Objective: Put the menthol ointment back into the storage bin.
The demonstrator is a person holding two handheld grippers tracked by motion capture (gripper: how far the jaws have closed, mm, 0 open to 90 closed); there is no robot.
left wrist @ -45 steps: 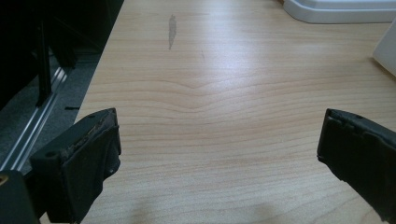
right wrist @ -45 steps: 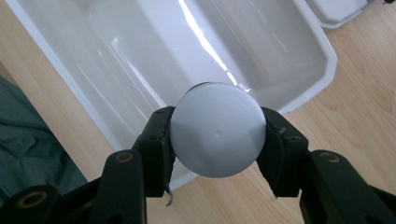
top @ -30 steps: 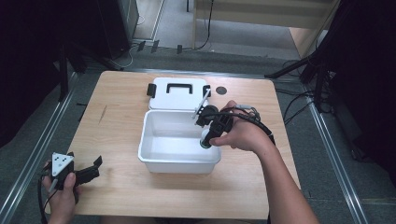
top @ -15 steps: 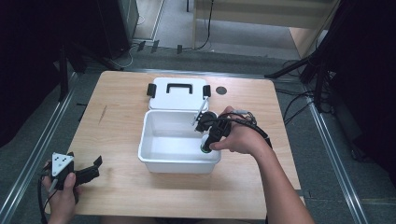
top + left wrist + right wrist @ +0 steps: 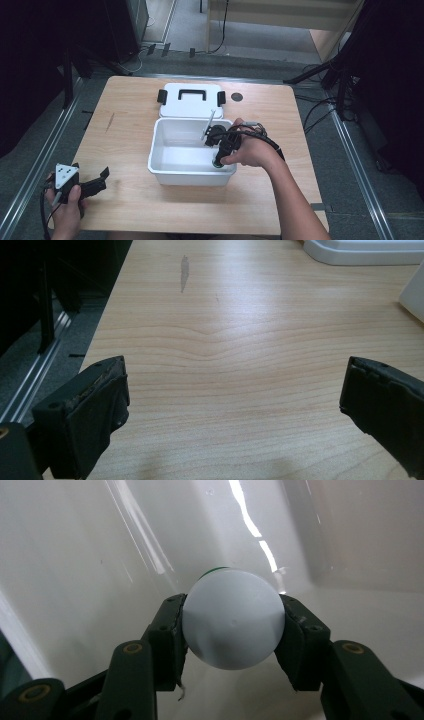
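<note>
Holding a ball inside the white box

Sitting on the tabletop point(image 5: 280, 200) is a white box point(image 5: 165, 172) with its top off. The lid point(image 5: 190, 102) lies flat just behind the box, touching its back edge or very close to it. The lid has a black handle in the middle and a black clip at each end.

The right gripper point(image 5: 218, 162) reaches down into the box near its right front corner. In the right gripper view, its two jaws squeeze a round white ball point(image 5: 232, 625) from both sides. A thin bit of green peeks out at the top of the ball. The ball is down inside the box, with the smooth white walls all around it. I cannot tell if the ball touches the bottom.

The left gripper point(image 5: 102, 179) is well apart from the box, near the front left corner of the tabletop. A hand point(image 5: 67, 210) holds it low over the wood. Its jaws are wide apart, and between them there is just bare wood. A small dark round spot point(image 5: 237, 97) sits on the tabletop to the right of the lid.
</note>
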